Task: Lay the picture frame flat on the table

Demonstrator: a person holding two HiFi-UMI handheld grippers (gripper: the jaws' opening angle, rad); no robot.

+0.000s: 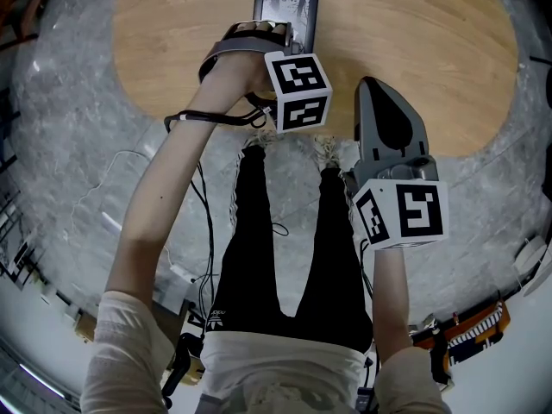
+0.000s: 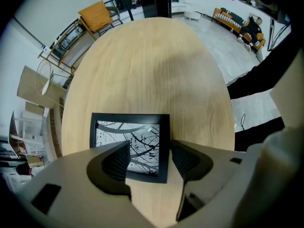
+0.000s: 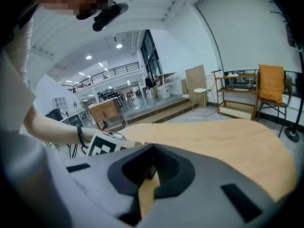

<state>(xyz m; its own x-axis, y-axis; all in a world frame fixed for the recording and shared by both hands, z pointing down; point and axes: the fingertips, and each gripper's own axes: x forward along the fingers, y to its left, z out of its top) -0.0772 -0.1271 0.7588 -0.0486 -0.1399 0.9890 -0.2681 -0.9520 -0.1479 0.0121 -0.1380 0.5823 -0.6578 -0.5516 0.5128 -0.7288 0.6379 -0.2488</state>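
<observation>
A black picture frame [image 1: 286,9] [image 2: 130,146] with a black-and-white branch print lies face up on the oval wooden table [image 1: 414,50] [image 2: 156,65], near its front edge. My left gripper [image 1: 280,31] [image 2: 151,158] hovers right over it, open. In the left gripper view one jaw covers the print and the other stands just past the frame's right edge. Neither jaw visibly clamps the frame. My right gripper [image 1: 369,86] [image 3: 148,172] is shut and holds nothing. It hangs over the table's near edge, to the right of the frame, angled along the tabletop [image 3: 228,141].
The person's legs and shoes [image 1: 326,152] stand at the table's front edge, with cables on the grey floor [image 1: 78,145]. A chair with an orange cushion [image 2: 97,15] [image 3: 270,87] and a shelf unit [image 3: 235,99] stand beyond the table's far end.
</observation>
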